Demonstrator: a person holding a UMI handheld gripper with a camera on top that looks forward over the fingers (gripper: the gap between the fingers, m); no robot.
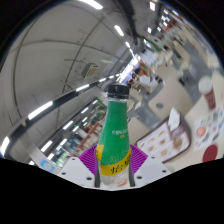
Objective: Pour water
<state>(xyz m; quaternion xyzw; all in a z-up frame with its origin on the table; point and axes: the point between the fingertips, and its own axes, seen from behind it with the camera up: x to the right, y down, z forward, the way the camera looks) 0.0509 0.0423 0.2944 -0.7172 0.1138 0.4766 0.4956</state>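
Tool point(113, 166) fingers were clamped on a green bottle point(116, 140), the purple pads point(95, 157) pressing its lower body from both sides at the bottom centre of the frame. The bottle carried a white and yellow label and a white cap point(119, 92), which looked to be in place, though I could not tell whether it was screwed tight. The whole view was tilted: ceiling lights point(118, 30) ran across the upper half of the frame, and a desk point(180, 135) with printed sheets and boxes lay at the lower right, so the bottle seemed lifted well clear of any surface.

No cup or other vessel to pour into showed plainly. A pale, cup-like shape point(206, 88) stood at the right of the frame, but it was too small to name with confidence.

As I judged it, the main risk was the grip. The pads held low on the bottle, below its middle, so tipping it toward a pour could let the heavier upper part swing or the smooth plastic slip between the pads. If the cap was on, nothing would pour; if it was loose, water could spill early at this tilt. With no target in sight, any pour begun here could land on the papers on the desk.

Room for moving looked generous to the upper left of the frame, where only open ceiling showed. The lower right was crowded with desk clutter, and the desk's edge there was the nearest thing to strike.
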